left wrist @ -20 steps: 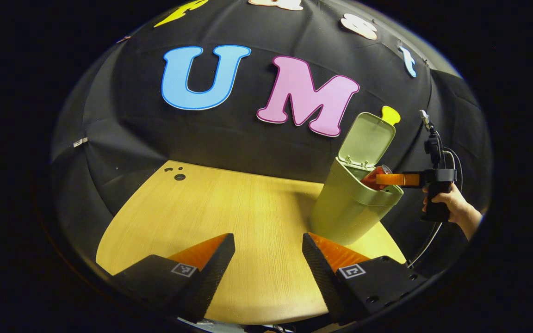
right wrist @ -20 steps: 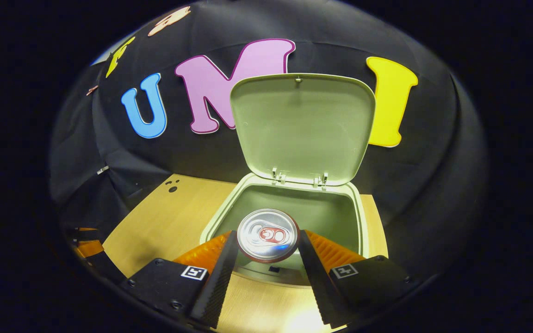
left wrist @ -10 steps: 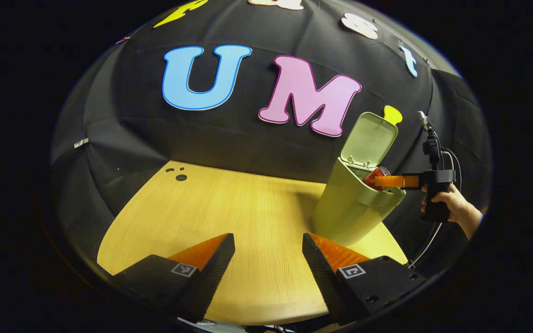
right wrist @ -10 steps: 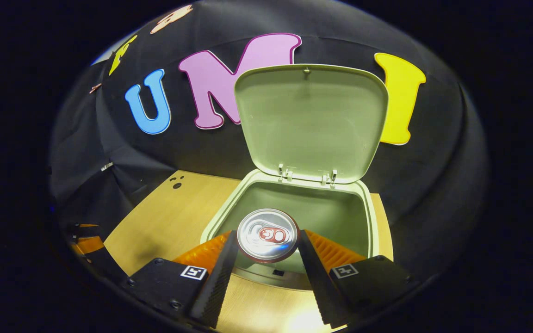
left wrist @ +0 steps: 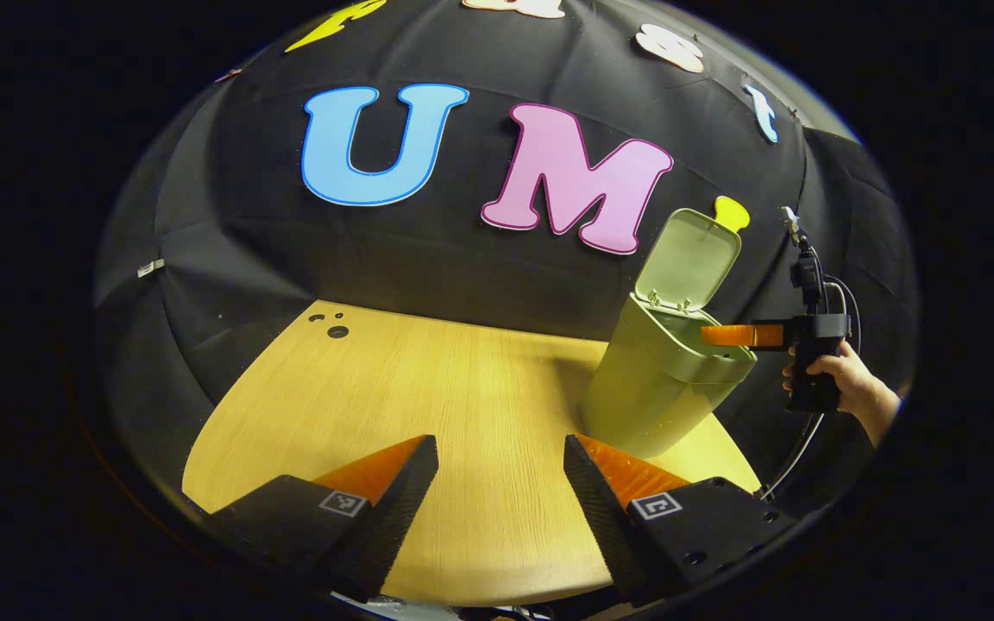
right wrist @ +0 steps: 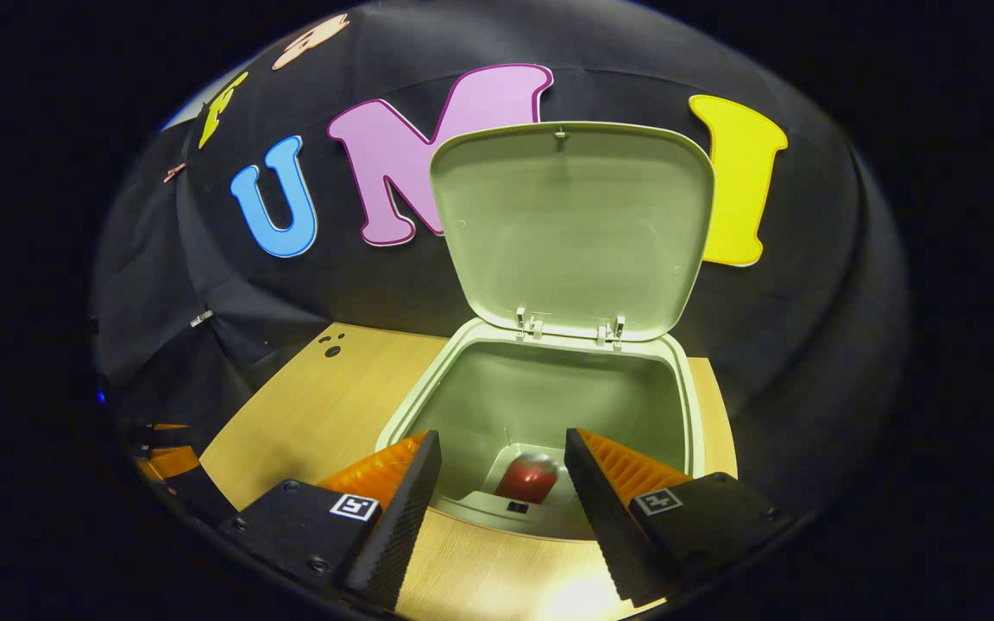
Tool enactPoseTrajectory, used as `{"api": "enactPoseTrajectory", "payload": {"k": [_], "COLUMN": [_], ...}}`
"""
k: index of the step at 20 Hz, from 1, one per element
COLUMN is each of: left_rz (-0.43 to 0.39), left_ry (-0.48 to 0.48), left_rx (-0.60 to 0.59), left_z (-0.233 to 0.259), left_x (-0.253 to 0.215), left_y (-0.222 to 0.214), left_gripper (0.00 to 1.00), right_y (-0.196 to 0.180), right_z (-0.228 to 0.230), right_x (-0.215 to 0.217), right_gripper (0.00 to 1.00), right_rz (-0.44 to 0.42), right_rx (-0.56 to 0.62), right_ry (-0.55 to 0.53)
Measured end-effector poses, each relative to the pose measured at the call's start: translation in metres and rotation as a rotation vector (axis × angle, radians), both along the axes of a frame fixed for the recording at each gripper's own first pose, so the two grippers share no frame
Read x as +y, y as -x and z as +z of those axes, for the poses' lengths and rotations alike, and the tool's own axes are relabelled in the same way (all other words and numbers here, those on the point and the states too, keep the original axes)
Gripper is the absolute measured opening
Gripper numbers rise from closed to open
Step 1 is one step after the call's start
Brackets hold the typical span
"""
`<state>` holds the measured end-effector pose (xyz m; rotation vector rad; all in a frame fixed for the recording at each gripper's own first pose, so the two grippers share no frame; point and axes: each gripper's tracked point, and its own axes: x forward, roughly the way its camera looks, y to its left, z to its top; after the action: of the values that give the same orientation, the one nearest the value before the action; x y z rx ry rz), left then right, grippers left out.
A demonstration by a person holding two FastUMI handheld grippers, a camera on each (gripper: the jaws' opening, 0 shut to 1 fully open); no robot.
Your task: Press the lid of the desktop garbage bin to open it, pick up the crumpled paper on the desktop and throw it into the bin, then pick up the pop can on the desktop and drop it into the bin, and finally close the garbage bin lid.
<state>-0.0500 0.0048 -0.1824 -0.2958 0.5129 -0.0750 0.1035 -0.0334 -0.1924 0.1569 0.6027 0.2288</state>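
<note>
Item: pale green plastic desktop garbage bin (right wrist: 687,405), standing near the far right edge of the light wooden bench (left wrist: 428,388). Its hinged lid (right wrist: 570,228) stands raised, nearly upright, inner face toward the right tongs; the hinge runs along the bin's far rim.

Item: red pop can (right wrist: 530,477), lying at the bottom of the bin, seen through the gap between the right tongs' fingers. Judged as dropped in; its long axis cannot be told from here. No crumpled paper lies on the visible bench surface, and whether it is in the bin cannot be told.

Item: right tongs (right wrist: 502,483), jaws wide and empty, poised over the bin's near rim, pointing toward the hinge. In the left gripper view they reach across the bin mouth (left wrist: 734,335), held by a hand (left wrist: 842,384) beyond the bench's right edge.

Item: left tongs (left wrist: 501,483), jaws wide, empty, low over the near edge of the bench, well apart from the bin.

Relation governing the coming move: the lid's free edge lies above and beyond the right tongs, tilted slightly away. The right tongs are much the nearer. Judged remaining step: closing the lid, which calls for reaching over its top edge and bringing it forward and down.
</note>
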Motion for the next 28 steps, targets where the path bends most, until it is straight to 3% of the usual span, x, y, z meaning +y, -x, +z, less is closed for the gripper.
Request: {"api": "enactPoseTrajectory", "payload": {"k": [7, 18, 28], "left_rz": [-0.005, -0.012, 0.005], "left_ry": [0.002, 0.011, 0.013], "left_rx": [0.003, -0.013, -0.010], "left_z": [-0.002, 0.002, 0.002], "left_x": [-0.001, -0.005, -0.003], "left_y": [0.003, 0.003, 0.012], "left_gripper": [0.95, 0.95, 0.96], "right_y": [-0.007, -0.050, -0.115], "right_z": [0.057, 0.174, 0.202], "right_x": [-0.011, -0.031, -0.049], "right_gripper": [0.92, 0.93, 0.92], "right_rz": [-0.054, -0.108, -0.179], "right_rx": [-0.134, -0.402, -0.434], "right_ry": [-0.081, -0.061, -0.034]}}
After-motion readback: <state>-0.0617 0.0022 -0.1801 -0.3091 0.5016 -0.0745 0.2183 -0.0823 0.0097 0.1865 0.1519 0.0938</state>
